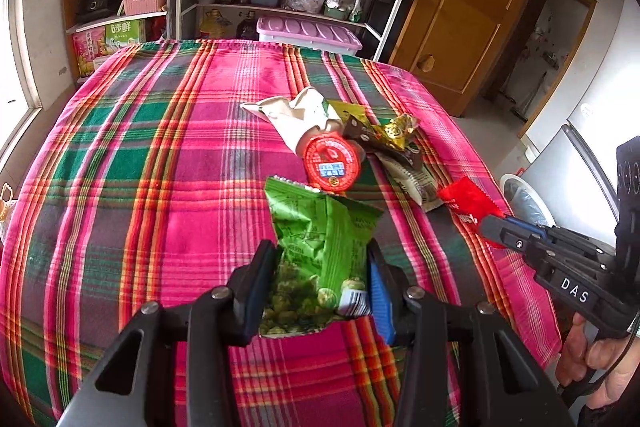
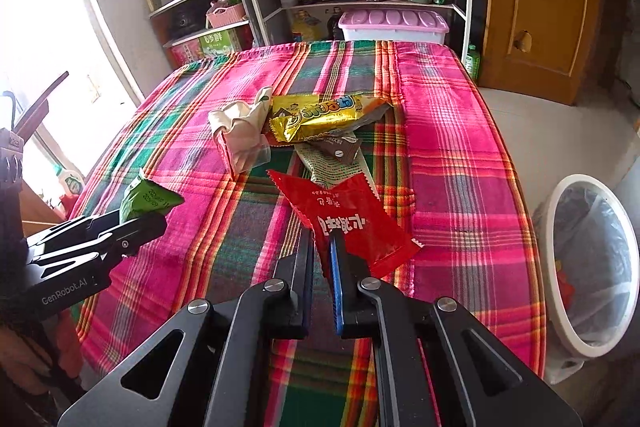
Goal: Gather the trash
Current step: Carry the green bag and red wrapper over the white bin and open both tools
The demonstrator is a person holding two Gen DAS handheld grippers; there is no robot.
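Note:
My left gripper [image 1: 322,251] is shut on a green snack bag [image 1: 320,227] and holds it above the plaid tablecloth [image 1: 160,167]; the same green snack bag [image 2: 146,201] shows at the left of the right wrist view. My right gripper [image 2: 322,247] is shut on a red wrapper [image 2: 348,219], lifted off the cloth; the red wrapper [image 1: 468,203] also appears at the right of the left wrist view. More trash lies mid-table: a crumpled white bag [image 2: 240,131], a yellow wrapper [image 2: 320,117], a brown wrapper [image 2: 340,149] and a red round lid [image 1: 330,163].
A white bin [image 2: 560,267] lined with a clear bag stands on the floor off the table's right edge. Shelves [image 2: 360,3] with pots, bottles and a pink-lidded box stand behind the table. A wooden door [image 2: 540,7] is at the back right.

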